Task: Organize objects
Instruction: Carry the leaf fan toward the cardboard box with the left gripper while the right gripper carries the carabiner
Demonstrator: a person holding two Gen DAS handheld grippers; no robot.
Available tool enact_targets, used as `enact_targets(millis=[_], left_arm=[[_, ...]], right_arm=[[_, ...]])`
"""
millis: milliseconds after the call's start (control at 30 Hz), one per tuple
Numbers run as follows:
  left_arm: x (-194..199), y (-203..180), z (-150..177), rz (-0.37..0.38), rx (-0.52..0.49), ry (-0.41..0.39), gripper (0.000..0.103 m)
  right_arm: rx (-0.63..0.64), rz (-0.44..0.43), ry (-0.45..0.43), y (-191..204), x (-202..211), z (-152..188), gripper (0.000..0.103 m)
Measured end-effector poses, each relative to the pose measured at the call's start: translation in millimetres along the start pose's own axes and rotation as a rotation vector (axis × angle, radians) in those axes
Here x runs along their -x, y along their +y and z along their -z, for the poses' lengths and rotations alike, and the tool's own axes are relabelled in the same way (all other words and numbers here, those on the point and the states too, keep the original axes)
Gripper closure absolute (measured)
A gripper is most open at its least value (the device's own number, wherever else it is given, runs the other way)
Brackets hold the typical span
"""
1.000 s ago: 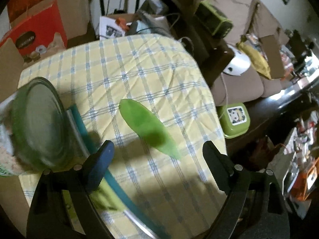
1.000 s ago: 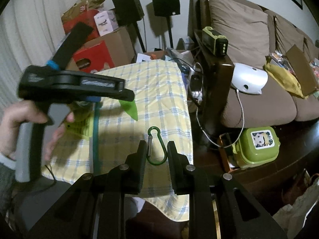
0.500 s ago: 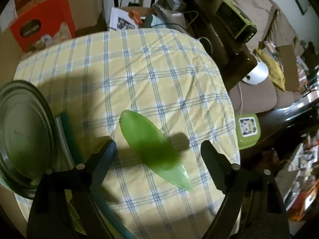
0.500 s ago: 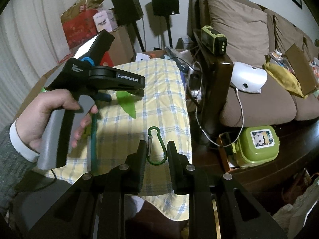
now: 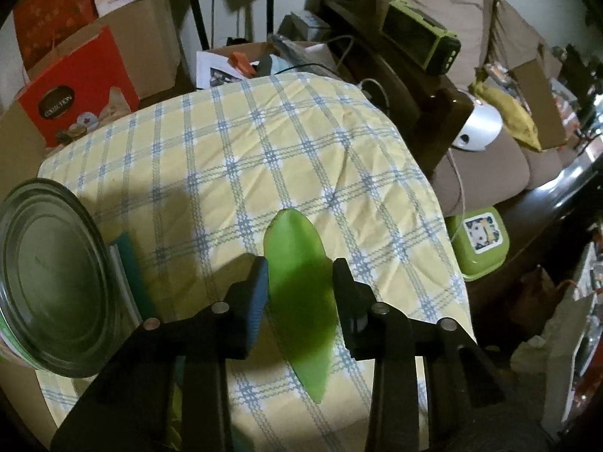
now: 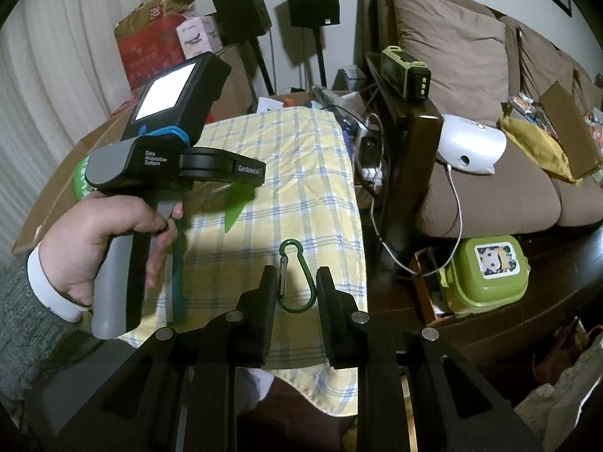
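Note:
A long green leaf-shaped piece (image 5: 299, 293) lies on the yellow checked tablecloth (image 5: 264, 158); part of it shows in the right wrist view (image 6: 235, 209). My left gripper (image 5: 301, 282) is over it with the jaws closed in against both its edges. A green carabiner (image 6: 296, 277) lies near the table's front edge. My right gripper (image 6: 294, 286) sits over the carabiner, jaws narrowly apart on either side of it, touching or not I cannot tell.
A large tin can (image 5: 49, 282) stands at the left beside a teal strip (image 5: 132, 275). Cardboard boxes (image 5: 83, 86) stand behind the table. A sofa (image 6: 490, 132) and a green lunch box (image 6: 486, 275) are to the right.
My left gripper has moved over the green leaf-shaped piece and its jaws have closed from wide open to pinch its edges. The right gripper has stayed over the carabiner.

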State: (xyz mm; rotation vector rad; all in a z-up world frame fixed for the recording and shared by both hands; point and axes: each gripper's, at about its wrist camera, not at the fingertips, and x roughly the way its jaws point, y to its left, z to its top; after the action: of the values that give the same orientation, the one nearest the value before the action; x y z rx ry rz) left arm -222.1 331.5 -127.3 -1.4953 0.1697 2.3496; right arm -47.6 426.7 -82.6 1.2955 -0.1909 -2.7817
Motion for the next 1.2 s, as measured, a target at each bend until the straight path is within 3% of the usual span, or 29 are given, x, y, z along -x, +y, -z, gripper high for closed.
enact_targets(millis=[233,633,933,1200], left_arm=[[21,10,9,0.05,0.014,-0.024,0.071],[106,24,37,0.138,0.003,-0.169,0.071],[154,44,57,0.082,-0.022,-0.281,0.071],[175,71,75,0.067,0.009,-0.302,0.071]], right_arm=[[0.006,0.005,-0.017,0,4,-5,0.083],[0.024,0.038,-0.073,13,15,-25,0.083],[0.023,0.035,-0.107,33,20,-44,0.083],[0.033,0.027,-0.125,56,23,-60,0.083]])
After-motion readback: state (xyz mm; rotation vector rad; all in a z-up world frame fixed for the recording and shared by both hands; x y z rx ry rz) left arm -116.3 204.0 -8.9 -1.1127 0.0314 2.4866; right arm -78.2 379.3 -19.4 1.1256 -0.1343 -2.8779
